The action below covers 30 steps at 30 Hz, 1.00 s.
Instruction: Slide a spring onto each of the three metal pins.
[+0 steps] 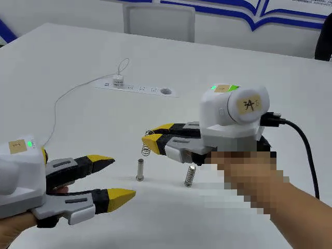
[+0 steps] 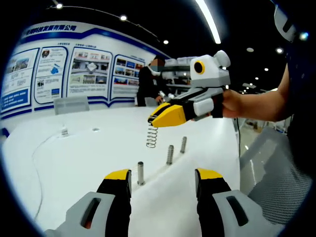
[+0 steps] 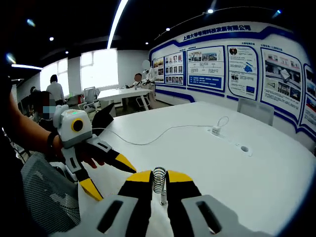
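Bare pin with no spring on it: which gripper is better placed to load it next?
Right. The right gripper is shut on a spring that hangs nearly over the bare pin. The left gripper is open, holds nothing, and sits further from the pin.

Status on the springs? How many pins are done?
Done: the middle pin is sprung; the far pin looks sprung too, but that is hard to tell. In hand: the right claw holds a spring. To do: seat it on the bare pin. The left claw is open.
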Tool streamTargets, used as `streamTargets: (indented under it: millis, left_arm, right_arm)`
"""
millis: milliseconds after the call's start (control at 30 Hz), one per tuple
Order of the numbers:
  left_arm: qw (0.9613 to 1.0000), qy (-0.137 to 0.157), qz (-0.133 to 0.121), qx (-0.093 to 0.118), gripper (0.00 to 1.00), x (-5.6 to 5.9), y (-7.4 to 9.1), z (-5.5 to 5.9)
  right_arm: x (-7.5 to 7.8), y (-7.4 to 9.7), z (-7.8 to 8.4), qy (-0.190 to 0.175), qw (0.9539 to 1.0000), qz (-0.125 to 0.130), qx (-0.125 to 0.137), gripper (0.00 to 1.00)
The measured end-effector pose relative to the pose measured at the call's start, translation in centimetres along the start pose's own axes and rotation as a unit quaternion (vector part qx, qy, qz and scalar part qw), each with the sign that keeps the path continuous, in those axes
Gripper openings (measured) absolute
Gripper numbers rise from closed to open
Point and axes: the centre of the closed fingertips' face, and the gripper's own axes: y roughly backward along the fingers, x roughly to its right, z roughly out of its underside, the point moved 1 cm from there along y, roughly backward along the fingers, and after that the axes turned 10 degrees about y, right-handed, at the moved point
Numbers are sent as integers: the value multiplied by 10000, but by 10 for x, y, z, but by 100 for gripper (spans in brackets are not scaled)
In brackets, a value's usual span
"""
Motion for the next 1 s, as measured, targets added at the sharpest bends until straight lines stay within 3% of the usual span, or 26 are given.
streamTargets:
  millis: [433, 1000]
  left_arm:
    - [9999, 70, -102, -5, 61, -3, 4, 4]
    - [9999, 106, -112, -62, 62, -6, 3, 7]
  right_arm:
    - [3, -24, 19, 39, 9997, -82, -218, 11]
    - [4, -31, 32, -18, 9993, -124, -342, 11]
